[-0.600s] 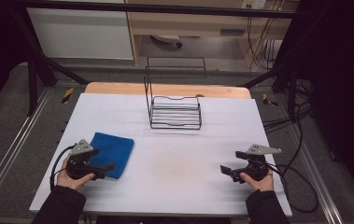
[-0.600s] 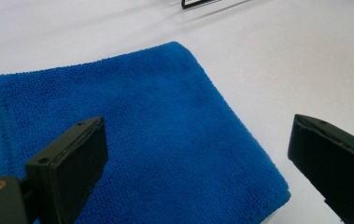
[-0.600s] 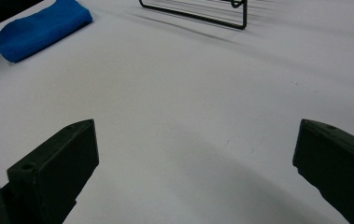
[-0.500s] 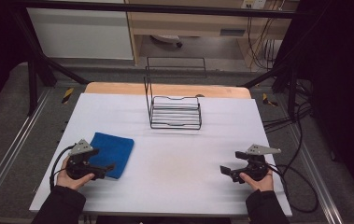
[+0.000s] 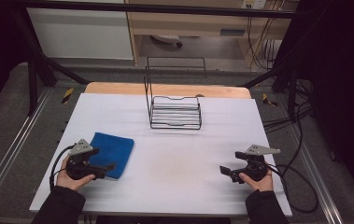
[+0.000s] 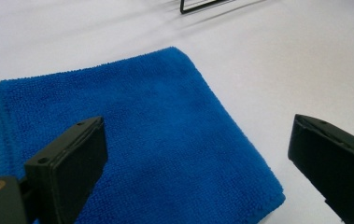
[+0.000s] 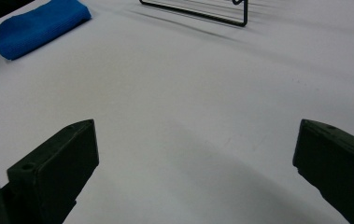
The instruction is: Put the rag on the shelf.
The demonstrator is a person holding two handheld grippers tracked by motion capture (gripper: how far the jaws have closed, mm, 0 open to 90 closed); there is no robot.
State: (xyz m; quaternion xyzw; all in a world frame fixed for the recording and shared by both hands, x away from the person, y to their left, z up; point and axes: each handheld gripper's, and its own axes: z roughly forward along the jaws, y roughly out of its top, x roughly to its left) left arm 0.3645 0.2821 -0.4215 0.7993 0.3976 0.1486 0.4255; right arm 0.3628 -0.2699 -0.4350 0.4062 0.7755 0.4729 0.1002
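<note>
- Left gripper (image 5: 110,167) jaws spread over the blue cloth (image 5: 111,147), which lies flat at the counter (image 5: 188,158) front-left; not pinching.
- Risk: jaws catch only the top fold, so the cloth unfolds or drags.
- Right gripper (image 5: 223,170) jaws spread, empty, well apart from the cloth; no help if it slides.
</note>
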